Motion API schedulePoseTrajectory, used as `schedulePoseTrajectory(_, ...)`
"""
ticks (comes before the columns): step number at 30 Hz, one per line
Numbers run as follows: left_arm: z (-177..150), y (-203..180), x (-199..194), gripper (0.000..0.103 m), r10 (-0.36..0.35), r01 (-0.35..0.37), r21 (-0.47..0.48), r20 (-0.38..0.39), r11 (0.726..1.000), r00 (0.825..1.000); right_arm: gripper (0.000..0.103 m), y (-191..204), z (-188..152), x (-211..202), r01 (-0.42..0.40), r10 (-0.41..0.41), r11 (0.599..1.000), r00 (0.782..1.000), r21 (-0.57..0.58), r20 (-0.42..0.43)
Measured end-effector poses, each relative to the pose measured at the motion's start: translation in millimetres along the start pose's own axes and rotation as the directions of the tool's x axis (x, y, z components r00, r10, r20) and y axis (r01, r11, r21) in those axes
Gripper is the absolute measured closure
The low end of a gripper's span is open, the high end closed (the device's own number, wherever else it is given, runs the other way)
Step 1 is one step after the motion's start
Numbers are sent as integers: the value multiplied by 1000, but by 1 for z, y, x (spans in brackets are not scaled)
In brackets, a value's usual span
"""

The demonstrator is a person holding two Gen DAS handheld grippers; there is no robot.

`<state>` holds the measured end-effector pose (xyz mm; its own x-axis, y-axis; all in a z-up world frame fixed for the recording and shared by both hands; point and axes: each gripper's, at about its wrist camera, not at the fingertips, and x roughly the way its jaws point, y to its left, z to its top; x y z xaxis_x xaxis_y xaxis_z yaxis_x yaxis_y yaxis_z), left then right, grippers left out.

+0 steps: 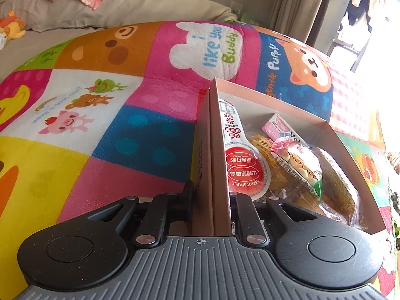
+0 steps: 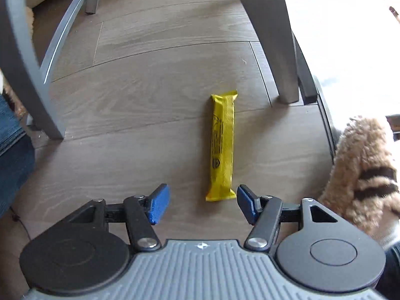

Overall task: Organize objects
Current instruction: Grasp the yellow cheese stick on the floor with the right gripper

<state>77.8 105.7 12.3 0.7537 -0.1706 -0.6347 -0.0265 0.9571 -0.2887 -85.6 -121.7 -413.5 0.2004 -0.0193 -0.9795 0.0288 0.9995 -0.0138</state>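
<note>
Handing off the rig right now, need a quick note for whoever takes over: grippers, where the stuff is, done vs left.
Left gripper: shut on the side wall of the open pinkish-brown cardboard box, which sits on the colourful patchwork cartoon play mat.
Right gripper: open, empty, low over the grey wood-plank floor, jaws either side of the near end of the yellow foil-wrapped snack bar.
Done: box already holds snacks, including a red-and-white pouch and wrapped buns.
Left: close on the bar, carry it to the box, release. A grey chair leg stands just past the bar.
</note>
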Motion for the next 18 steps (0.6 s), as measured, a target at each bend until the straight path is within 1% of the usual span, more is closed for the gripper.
schedulePoseTrajectory(2,0,1,0,86,-1,1,-17,3,1000,1000,43,-2,11,15,-8,8,1000,1000,2,3)
schedulePoseTrajectory(4,-1,1,-1,86,-2,2,-22,8,1000,1000,43,-4,23,32,-39,39,999,999,6,9)
schedulePoseTrajectory(5,-1,1,-1,86,-3,3,-21,12,1000,1000,40,-7,27,39,-34,34,999,999,16,17)
schedulePoseTrajectory(6,-2,1,-1,86,-3,4,-19,17,1000,1000,39,-8,30,42,-26,25,999,999,21,30)
schedulePoseTrajectory(7,-2,1,-1,86,-3,3,-18,20,1000,1000,41,-12,36,50,-35,35,999,999,31,24)
schedulePoseTrajectory(9,-2,0,-1,86,0,0,-19,26,1000,1000,48,-20,39,61,-58,59,996,998,63,-14)
schedulePoseTrajectory(11,-2,0,-1,86,0,0,-17,29,1000,1000,59,-19,36,65,-32,32,999,999,36,-5)
schedulePoseTrajectory(12,-3,0,-1,86,-1,1,-18,29,1000,1000,77,-16,34,64,-18,18,1000,1000,-6,-20)
schedulePoseTrajectory(13,-2,0,-1,86,0,1,-17,30,1000,1000,81,-14,31,63,-13,11,999,998,-41,-56)
schedulePoseTrajectory(14,-2,0,-1,86,0,0,-15,32,1000,999,81,-14,27,57,-4,-2,998,997,-63,-84)
schedulePoseTrajectory(16,-2,1,0,86,0,1,-24,29,1000,1000,81,-22,16,33,11,-18,996,996,-84,-85)
schedulePoseTrajectory(18,-2,2,0,86,-1,3,-39,32,999,999,81,-38,1,1,-12,3,997,992,-70,-126)
